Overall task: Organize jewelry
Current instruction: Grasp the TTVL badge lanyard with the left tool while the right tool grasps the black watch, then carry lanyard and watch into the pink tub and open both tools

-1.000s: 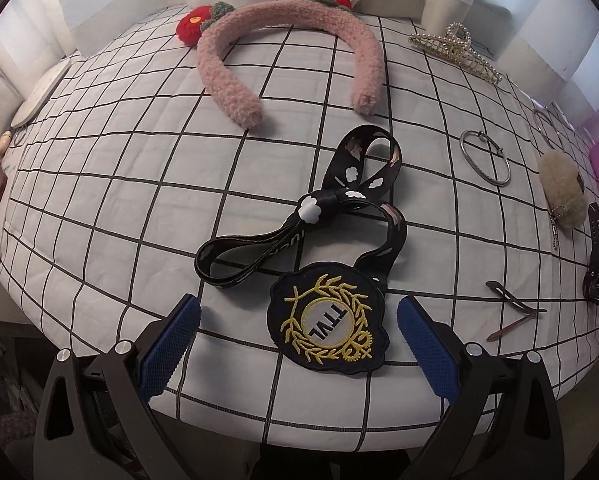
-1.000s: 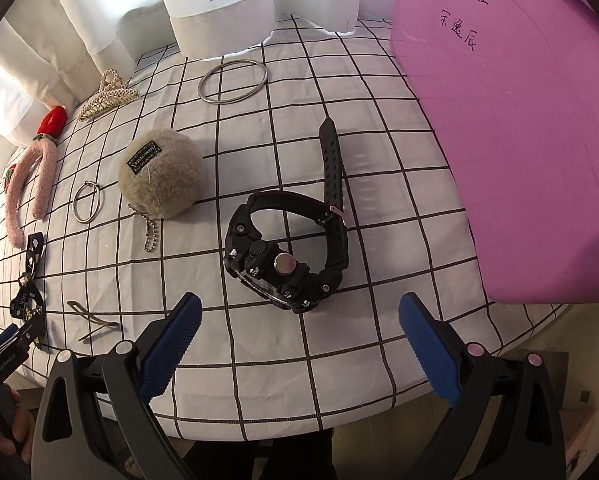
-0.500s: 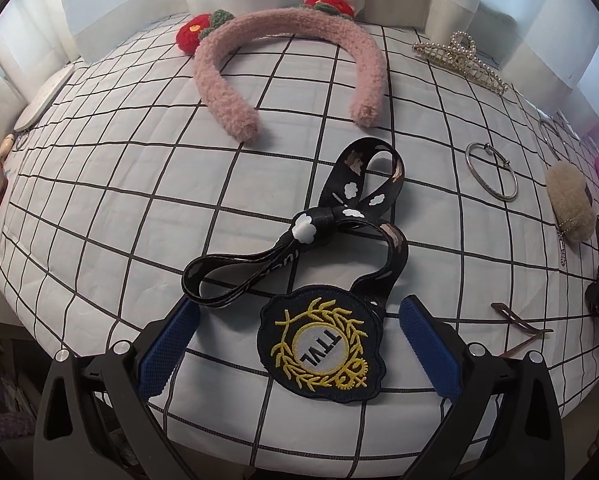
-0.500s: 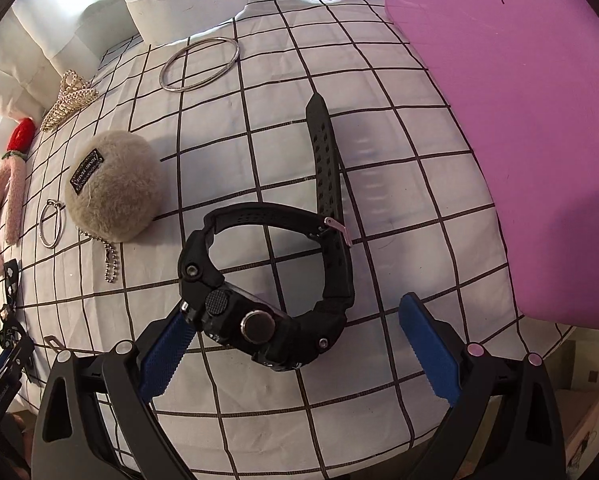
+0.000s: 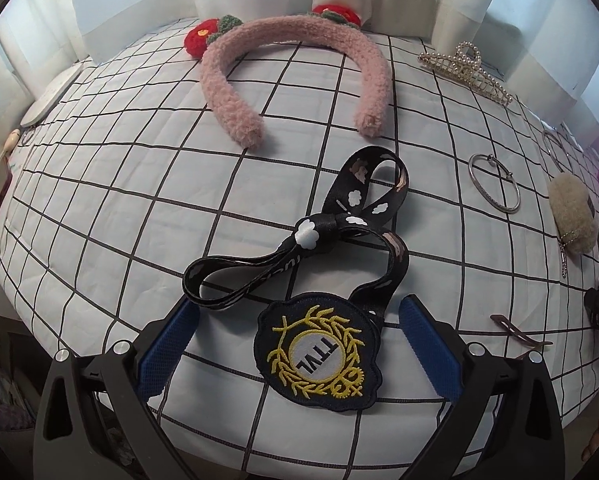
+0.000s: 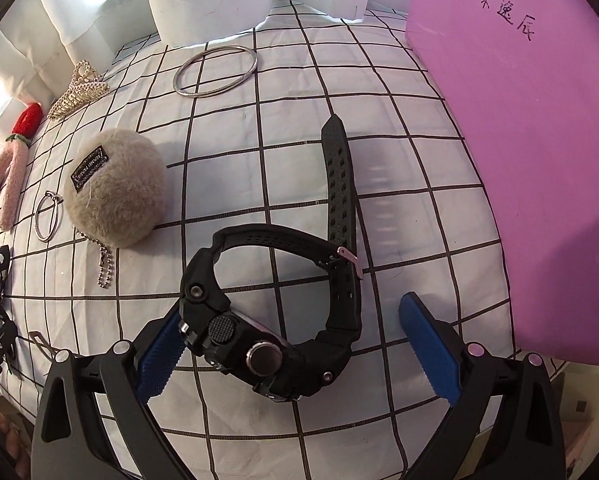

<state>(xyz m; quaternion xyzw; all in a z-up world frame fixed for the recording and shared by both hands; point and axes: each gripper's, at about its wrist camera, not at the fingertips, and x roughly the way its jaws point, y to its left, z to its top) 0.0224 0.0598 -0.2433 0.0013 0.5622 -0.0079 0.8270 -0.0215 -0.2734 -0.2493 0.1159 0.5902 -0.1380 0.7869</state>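
Watch: the chunky black rubber-strapped wristwatch (image 6: 275,320) lies on its side between the spread blue pads of the right claw (image 6: 295,348), its case against the left pad; half a second back it lay further ahead.
Right claw: wide apart, pinching nothing yet; closing looks like the next step.
Badge: the round dark embroidered patch with gold laurel (image 5: 319,362) on its black printed lanyard (image 5: 299,240) sits between the left claw's (image 5: 299,352) pads, lower in view than a second ago.
Left claw: spread, empty.
Nearby: beige fluffy pompom keychain (image 6: 115,188) ahead-left of the watch; pink board (image 6: 531,152) to the right.
Surface: white quilted cloth with black grid (image 5: 119,200), pale curtains behind.
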